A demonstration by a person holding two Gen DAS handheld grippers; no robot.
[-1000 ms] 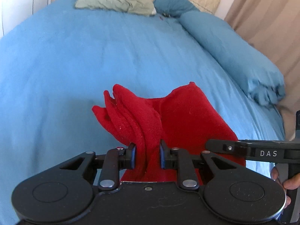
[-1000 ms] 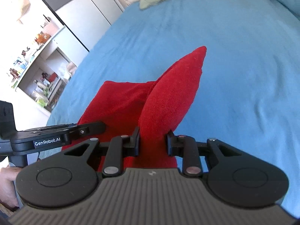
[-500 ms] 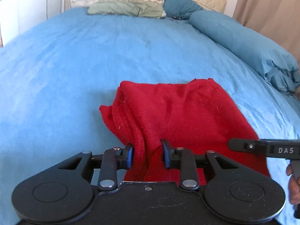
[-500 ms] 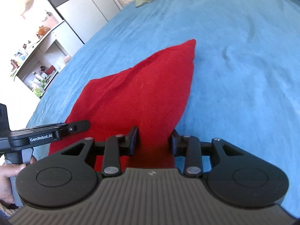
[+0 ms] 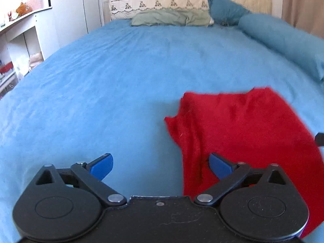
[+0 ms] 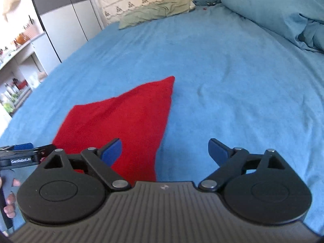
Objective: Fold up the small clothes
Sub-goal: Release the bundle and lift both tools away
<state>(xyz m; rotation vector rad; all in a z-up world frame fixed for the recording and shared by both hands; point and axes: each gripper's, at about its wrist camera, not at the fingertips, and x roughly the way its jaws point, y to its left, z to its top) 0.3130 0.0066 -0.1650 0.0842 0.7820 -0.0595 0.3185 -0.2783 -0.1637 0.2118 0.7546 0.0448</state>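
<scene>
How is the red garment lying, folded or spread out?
Folded: the red garment lies on the blue bed with doubled layers showing along its left edge.

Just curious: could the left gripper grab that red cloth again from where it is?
Probably yes. The left gripper has its jaws opening, the red cloth lies partly between them on the bed, nothing blocking.

Garment [image 5: 239, 133] lying on the bed [image 5: 113, 85], near edge, right of the left gripper [image 5: 160, 165]; pillows [image 5: 170, 17] lying at the far end; rolled duvet [image 5: 283, 40] lying far right.
</scene>
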